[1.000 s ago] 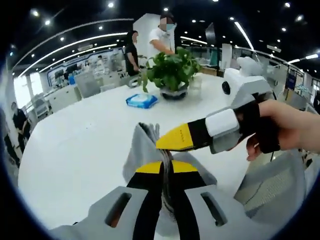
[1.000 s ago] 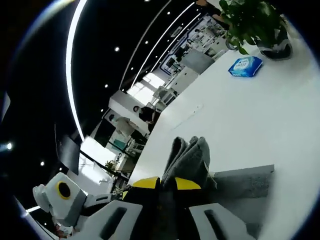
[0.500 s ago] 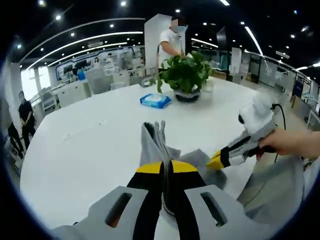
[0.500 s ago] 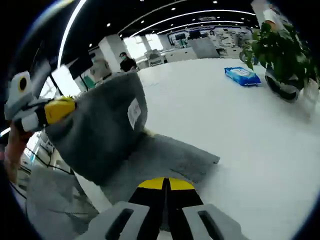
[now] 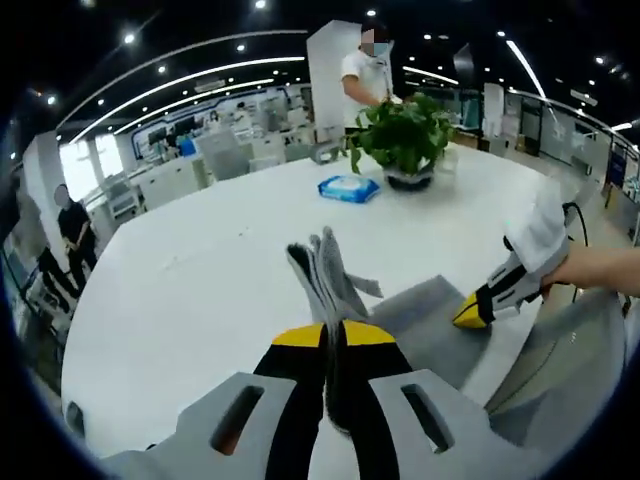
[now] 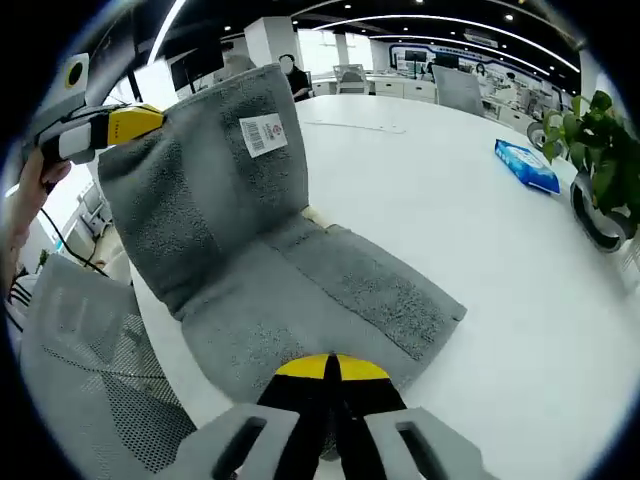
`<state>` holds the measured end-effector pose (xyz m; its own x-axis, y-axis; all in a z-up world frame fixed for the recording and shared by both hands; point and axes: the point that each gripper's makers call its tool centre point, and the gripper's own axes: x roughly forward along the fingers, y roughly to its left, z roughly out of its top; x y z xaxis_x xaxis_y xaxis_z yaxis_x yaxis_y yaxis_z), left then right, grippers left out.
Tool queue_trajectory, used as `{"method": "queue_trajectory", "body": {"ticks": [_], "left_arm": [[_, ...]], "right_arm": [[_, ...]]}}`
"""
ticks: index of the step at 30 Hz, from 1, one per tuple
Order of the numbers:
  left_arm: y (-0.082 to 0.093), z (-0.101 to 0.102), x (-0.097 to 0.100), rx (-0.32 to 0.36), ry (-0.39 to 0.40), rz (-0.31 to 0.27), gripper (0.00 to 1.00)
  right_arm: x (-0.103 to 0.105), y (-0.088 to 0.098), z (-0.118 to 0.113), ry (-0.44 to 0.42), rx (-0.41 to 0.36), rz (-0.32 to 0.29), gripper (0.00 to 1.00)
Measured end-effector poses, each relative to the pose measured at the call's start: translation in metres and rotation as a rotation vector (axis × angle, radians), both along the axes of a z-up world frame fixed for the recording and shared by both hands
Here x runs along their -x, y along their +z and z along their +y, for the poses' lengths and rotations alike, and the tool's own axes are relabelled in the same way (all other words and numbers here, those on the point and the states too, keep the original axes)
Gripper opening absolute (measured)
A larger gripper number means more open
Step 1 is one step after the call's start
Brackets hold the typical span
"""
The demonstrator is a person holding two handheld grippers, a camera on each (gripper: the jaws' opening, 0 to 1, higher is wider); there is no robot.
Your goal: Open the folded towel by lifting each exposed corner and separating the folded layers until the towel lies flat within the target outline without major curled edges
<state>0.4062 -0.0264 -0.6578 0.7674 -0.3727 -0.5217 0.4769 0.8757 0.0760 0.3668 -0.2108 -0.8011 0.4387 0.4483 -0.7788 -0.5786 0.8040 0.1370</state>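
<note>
Grey towel (image 6: 300,290) half open on my white table (image 6: 480,220).
Left gripper (image 5: 333,335) clamps a raised corner at 12 o'clock; right gripper (image 6: 331,372) pinches the near edge.

A broad white worktop (image 6: 420,190) carries a grey towel (image 6: 300,300) at its 6 o'clock edge, partly lying flat. Toward 1 o'clock lie a blue wipes packet (image 6: 527,165) and a potted plant (image 6: 600,170).

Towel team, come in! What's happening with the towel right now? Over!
Left tool shut on towel corner, holding it up. Right tool shut on the near edge. Towel half open on white table. Plant and blue wipes pack far off.
</note>
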Motion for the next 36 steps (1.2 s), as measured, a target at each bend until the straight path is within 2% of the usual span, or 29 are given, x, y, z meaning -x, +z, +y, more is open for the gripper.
{"method": "queue_trajectory", "body": {"ticks": [5, 9, 15, 19, 30, 35, 36], "left_arm": [[-0.010, 0.022, -0.003, -0.027, 0.037, 0.022, 0.04], [-0.025, 0.042, -0.003, -0.088, 0.059, 0.046, 0.04], [-0.043, 0.060, -0.004, -0.102, 0.081, 0.089, 0.04], [-0.054, 0.069, -0.003, -0.111, 0.095, 0.108, 0.04], [-0.100, 0.091, 0.002, -0.117, 0.134, 0.202, 0.04], [-0.116, 0.095, 0.005, -0.142, 0.133, 0.225, 0.05], [-0.120, 0.096, 0.006, -0.171, 0.122, 0.227, 0.05]], "right_arm": [[0.000, 0.000, 0.001, 0.010, 0.018, -0.008, 0.00], [0.000, -0.001, 0.000, 0.001, 0.010, -0.002, 0.00], [0.000, -0.002, 0.000, -0.003, 0.009, -0.001, 0.00], [0.001, -0.002, 0.000, -0.008, 0.009, -0.002, 0.00], [0.001, -0.002, 0.001, -0.015, 0.010, -0.003, 0.00], [0.001, -0.003, 0.001, -0.017, 0.014, -0.006, 0.00], [0.001, -0.003, 0.001, -0.017, 0.014, -0.007, 0.00]]}}
